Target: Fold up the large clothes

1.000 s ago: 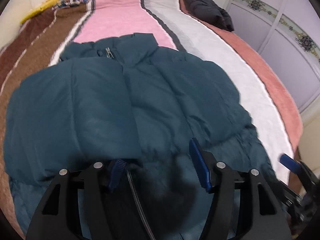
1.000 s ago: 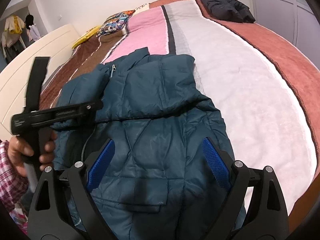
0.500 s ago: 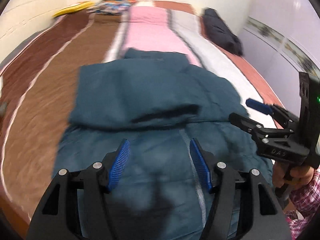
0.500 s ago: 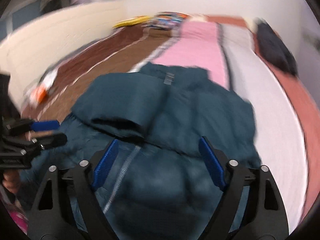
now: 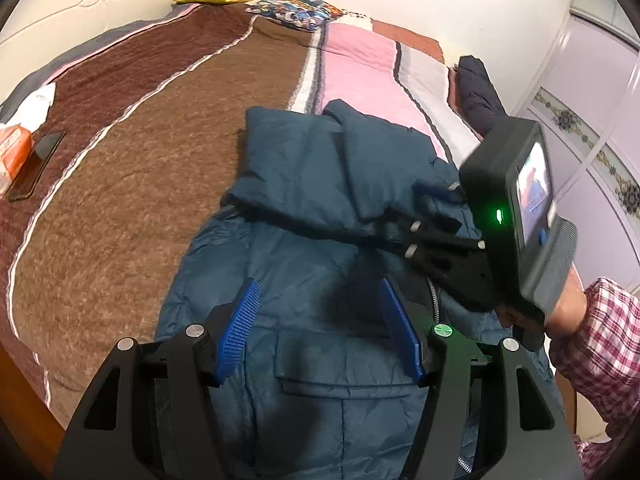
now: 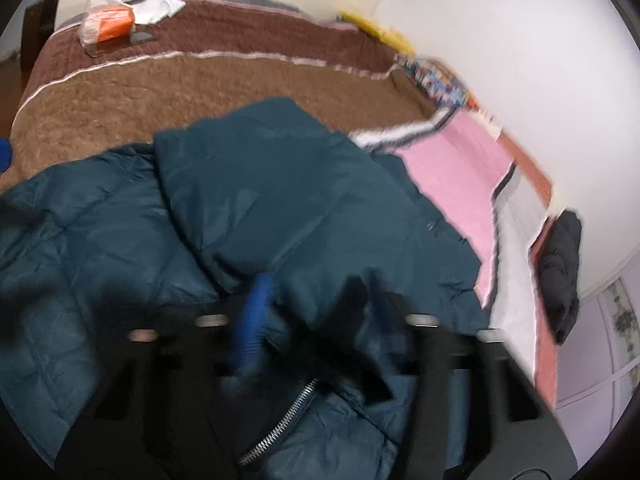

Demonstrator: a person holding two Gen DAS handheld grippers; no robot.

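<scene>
Already half-folded, a teal puffer jacket (image 5: 320,264) lies on the striped blanket (image 5: 132,168) of a bed as two hand-held grippers work over it.

The right gripper (image 5: 404,232) has just been closing, and its jaws now look pinched on a fold of sleeve fabric across the jacket's chest, though its own view is blurred. The left gripper (image 5: 320,332) hovers above the pocket flap (image 5: 348,376), jaws wide, holding nothing. The risk from here is slippage: the shell looks slick and puffy, and a bite on only the outer layer could let the sleeve slide free or spring back open. A hard pull could also drag the whole jacket across the blanket, undoing the fold, since the left gripper pins nothing down.
</scene>
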